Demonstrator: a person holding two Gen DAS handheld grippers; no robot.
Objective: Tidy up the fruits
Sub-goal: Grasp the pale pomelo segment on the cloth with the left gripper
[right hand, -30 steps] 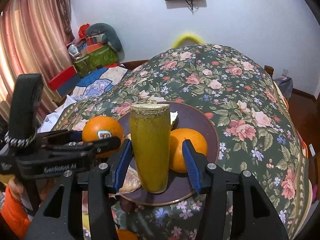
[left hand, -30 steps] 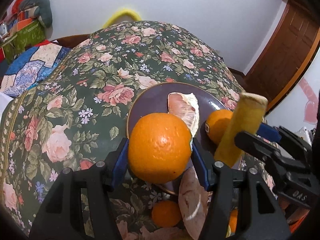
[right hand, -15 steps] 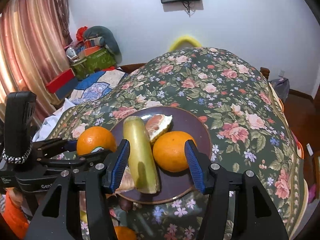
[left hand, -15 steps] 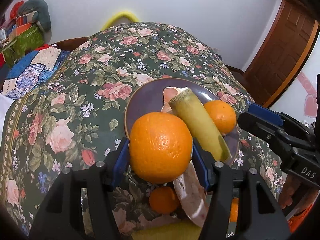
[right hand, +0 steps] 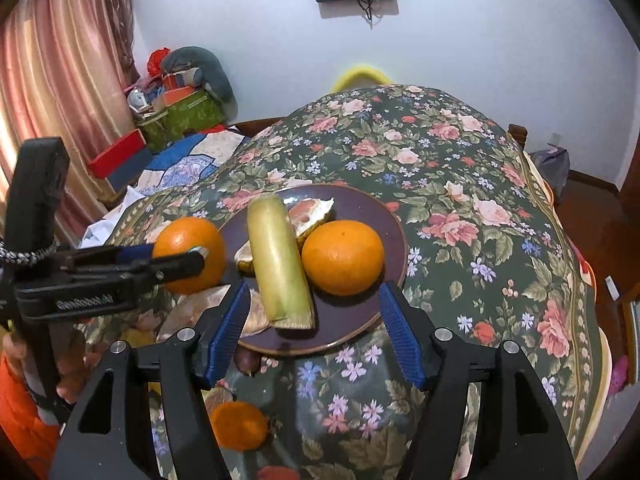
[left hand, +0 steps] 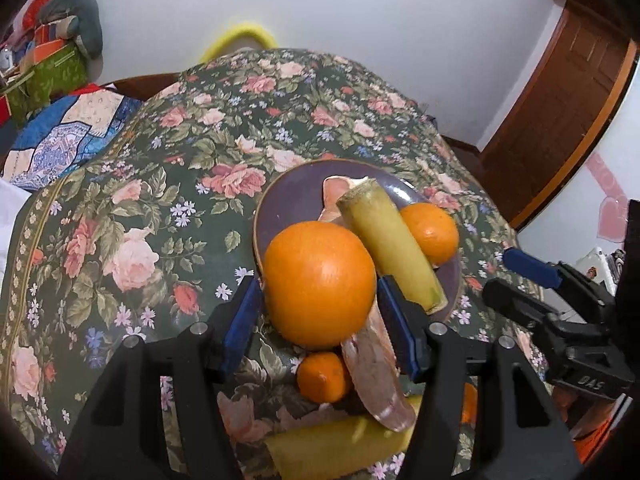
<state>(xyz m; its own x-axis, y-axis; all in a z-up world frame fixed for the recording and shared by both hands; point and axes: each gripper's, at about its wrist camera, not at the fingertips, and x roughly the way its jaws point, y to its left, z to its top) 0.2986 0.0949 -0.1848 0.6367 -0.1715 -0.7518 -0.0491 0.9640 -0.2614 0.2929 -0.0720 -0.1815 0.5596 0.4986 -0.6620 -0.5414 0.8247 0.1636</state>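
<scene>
My left gripper is shut on a large orange, held above the near left rim of the dark plate; it also shows in the right wrist view. On the plate lie a yellow-green cane piece, a second orange and a peeled pomelo wedge. My right gripper is open and empty, just behind the plate's near rim.
The table wears a dark floral cloth. Near its front lie a small tangerine, a pomelo slice and another yellow-green piece. Boxes and a quilt sit on the left; a wooden door is at right.
My right gripper laid the cane piece down on the plate, opened and drew back. My left gripper kept hold of the orange and barely moved.
</scene>
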